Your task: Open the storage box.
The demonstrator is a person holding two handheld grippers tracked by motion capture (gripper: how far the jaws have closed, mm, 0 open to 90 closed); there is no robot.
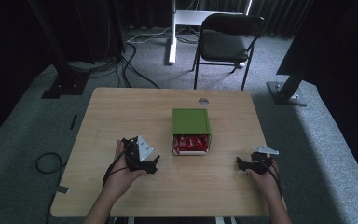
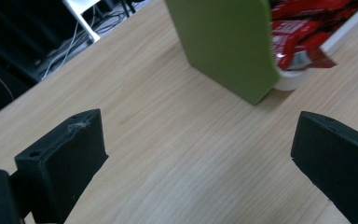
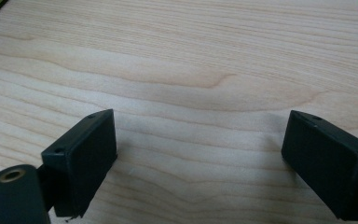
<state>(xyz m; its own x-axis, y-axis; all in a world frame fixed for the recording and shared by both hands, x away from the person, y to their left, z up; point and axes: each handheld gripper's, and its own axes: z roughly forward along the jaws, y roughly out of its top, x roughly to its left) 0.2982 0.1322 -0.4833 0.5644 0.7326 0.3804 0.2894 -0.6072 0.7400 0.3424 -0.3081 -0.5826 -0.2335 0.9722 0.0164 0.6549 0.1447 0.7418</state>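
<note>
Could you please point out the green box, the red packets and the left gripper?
green box [image 1: 191,121], high view, its top face.
red packets [image 1: 192,141], high view, wrappers at the open front.
left gripper [image 1: 154,165], high view, between its fingers.

A box [image 1: 191,122] stands near the middle of the counter [image 1: 121,116], with a tray of packets [image 1: 191,144] sticking out of its near side. The left hand-held gripper [image 1: 154,164] rests on the counter left of the tray, the right hand-held gripper [image 1: 239,162] well to its right. A chair [image 1: 228,39] stands on the floor behind the counter.
</note>
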